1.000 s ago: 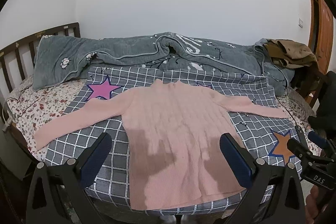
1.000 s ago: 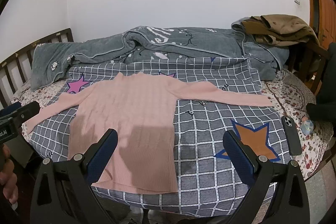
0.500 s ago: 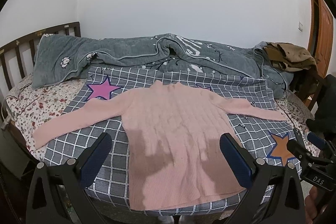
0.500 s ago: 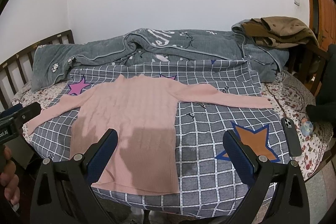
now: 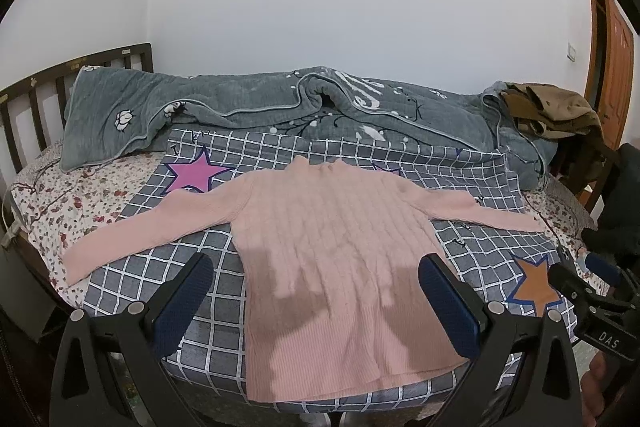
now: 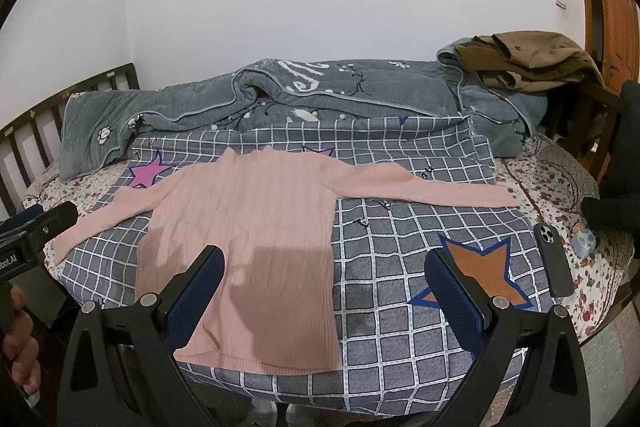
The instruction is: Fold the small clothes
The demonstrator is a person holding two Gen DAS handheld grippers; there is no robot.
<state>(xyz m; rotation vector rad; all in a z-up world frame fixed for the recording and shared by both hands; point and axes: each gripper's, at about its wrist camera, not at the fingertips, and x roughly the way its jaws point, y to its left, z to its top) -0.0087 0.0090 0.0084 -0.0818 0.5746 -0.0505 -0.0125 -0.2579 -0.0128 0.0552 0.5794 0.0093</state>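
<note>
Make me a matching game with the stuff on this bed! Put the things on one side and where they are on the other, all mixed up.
Things:
1. pink sweater
2. phone
3. brown clothes
4. orange star

Places:
A. heaped on the grey quilt at the far right corner
B. printed on the checked sheet, right of the sweater's body
C. spread flat with both sleeves out
D. lying on the flowery sheet near the right edge of the bed

Pairs: 1-C, 2-D, 3-A, 4-B
</note>
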